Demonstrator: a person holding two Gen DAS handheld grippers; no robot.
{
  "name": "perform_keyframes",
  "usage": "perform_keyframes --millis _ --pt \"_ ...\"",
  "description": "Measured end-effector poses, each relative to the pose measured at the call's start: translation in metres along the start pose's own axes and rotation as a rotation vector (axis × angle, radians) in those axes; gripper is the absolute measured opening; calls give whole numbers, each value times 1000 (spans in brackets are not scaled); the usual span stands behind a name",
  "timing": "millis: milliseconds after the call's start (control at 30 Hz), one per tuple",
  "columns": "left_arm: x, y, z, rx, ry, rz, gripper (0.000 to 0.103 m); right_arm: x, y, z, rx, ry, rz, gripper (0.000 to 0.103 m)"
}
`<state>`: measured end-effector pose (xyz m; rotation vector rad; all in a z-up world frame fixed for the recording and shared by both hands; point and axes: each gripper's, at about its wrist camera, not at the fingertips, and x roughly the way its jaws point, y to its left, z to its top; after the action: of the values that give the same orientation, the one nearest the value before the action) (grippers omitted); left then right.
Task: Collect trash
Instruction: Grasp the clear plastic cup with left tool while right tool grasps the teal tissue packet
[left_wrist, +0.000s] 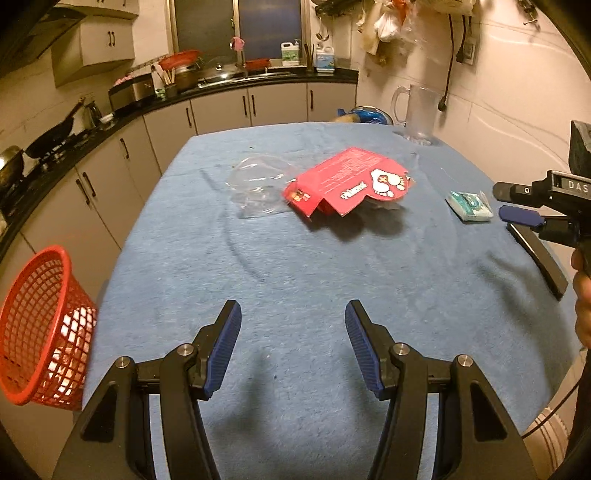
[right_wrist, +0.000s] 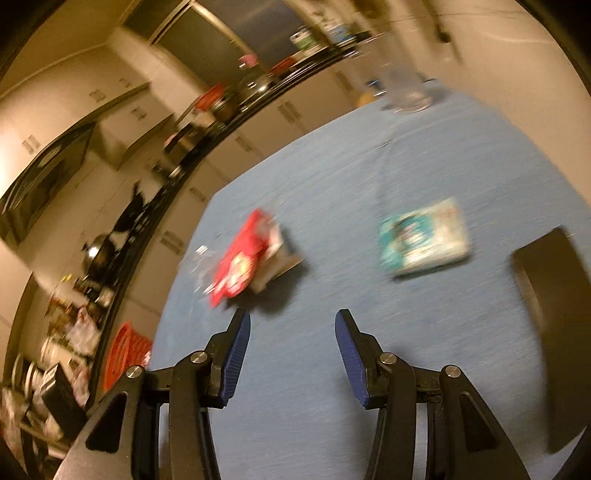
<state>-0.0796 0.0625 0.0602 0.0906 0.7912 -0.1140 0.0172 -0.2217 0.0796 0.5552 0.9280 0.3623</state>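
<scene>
The left gripper (left_wrist: 293, 314) hovers over the near part of the blue-covered bench (left_wrist: 295, 266), jaws spread with nothing between them. The right gripper (right_wrist: 293, 325) is likewise spread and empty; its view is blurred. The trash lies mid-bench: a red cardboard package (left_wrist: 347, 181) touching a clear plastic blister (left_wrist: 255, 184), with a teal tissue packet (left_wrist: 469, 205) well apart to the right. A red mesh basket (left_wrist: 40, 325) stands off the left bench edge.
</scene>
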Motion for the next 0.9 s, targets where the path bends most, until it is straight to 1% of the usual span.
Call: perform_keyframes --millis 167,233,300,333,367,400,433,500,567,633,700,767,867,900 --pt "13 17 29 -55 24 -45 58 -10 -19 25 12 -24 -89 52" --pt "21 28 44 -76 31 -31 58 -8 -26 36 22 -16 -104 52" --pt "28 38 57 -98 37 -44 58 -5 -36 46 39 -4 -115 52" --pt "32 45 62 -118 44 -36 58 -3 -40 51 48 3 -134 52" --pt "37 54 68 -149 53 -37 59 -1 -45 57 55 2 -151 53" --pt "43 62 73 -175 62 -60 61 2 -49 62 51 4 -165 59" --pt "49 70 78 -201 71 -77 62 6 -53 66 50 13 -173 60" --pt "59 83 87 -247 85 -79 62 15 -66 76 74 32 -181 60" --pt "68 94 100 -271 91 -108 62 25 -79 84 90 63 -191 60" --pt "75 102 113 -283 77 -68 62 34 -85 90 78 75 -210 60" --pt "85 107 126 -302 73 -61 63 43 -87 95 54 87 -222 60" --pt "100 114 140 -331 77 -55 63 54 -88 98 44 112 -201 60" --pt "124 120 154 -361 92 -88 63 63 -87 95 23 136 -201 60" --pt "133 121 158 -363 101 -111 63 65 -87 92 26 153 -182 62"
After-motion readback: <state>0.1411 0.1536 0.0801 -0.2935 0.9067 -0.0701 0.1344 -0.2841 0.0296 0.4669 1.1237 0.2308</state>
